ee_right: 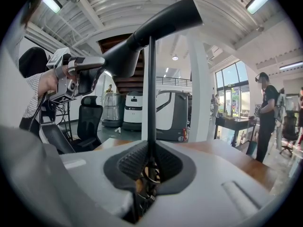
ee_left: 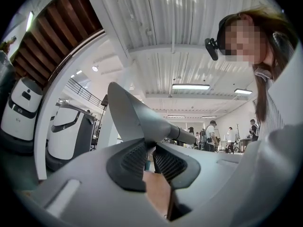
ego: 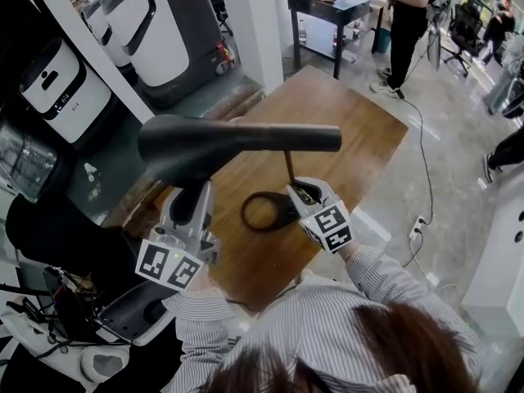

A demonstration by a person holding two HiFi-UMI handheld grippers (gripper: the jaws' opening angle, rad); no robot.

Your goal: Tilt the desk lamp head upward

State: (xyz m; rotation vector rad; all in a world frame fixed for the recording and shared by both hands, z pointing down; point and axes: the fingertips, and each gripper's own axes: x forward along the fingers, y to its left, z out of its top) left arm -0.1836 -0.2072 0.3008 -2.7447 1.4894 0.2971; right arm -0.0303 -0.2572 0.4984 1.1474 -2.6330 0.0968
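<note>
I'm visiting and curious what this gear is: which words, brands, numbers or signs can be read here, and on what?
No text is readable.
Left cube and right cube: black-and-white square patterns, no letters.
Small white machine: small mark on its front, too small to read.
Large white machine: red label, too small to read.
Desk lamp head and lamp stem: no print visible.

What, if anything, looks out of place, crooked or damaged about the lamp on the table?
Nothing stands out. The desk lamp's ring base lies flat on the wooden table, its stem runs straight, and the lamp head looks whole. The right gripper holds the stem, the left gripper the head.
</note>
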